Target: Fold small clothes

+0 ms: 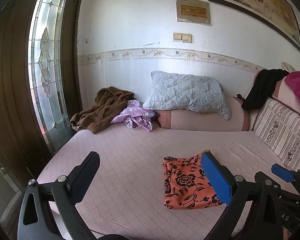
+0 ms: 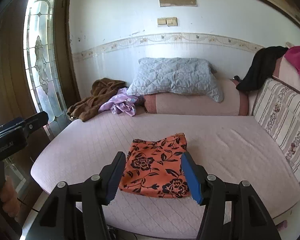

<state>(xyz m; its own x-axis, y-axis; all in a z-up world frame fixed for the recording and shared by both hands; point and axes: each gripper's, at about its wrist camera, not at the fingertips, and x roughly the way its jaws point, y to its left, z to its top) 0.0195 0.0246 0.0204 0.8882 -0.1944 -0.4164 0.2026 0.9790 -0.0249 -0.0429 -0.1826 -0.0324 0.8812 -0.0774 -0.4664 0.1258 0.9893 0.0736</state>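
Observation:
An orange cloth with black flowers [image 2: 156,168] lies folded flat on the pink quilted bed [image 2: 220,140]; the left wrist view shows the orange cloth [image 1: 182,182] too. My right gripper [image 2: 152,172] hovers above the cloth's near edge, open, with nothing between its fingers. My left gripper [image 1: 150,178] stands open to the left of the cloth, its blue pad [image 1: 216,178] in front of the cloth's right part. In the left wrist view the right gripper [image 1: 282,172] shows at the right edge. A hand holds the left gripper [image 2: 20,128] at the left of the right wrist view.
At the bed's far end lie a brown garment [image 2: 98,98], a purple flowered garment [image 2: 120,103] and a grey quilted pillow [image 2: 174,78] on a pink bolster [image 2: 194,104]. A striped backrest [image 2: 282,116] with black and magenta clothes lines the right. A dark door [image 1: 48,60] stands left.

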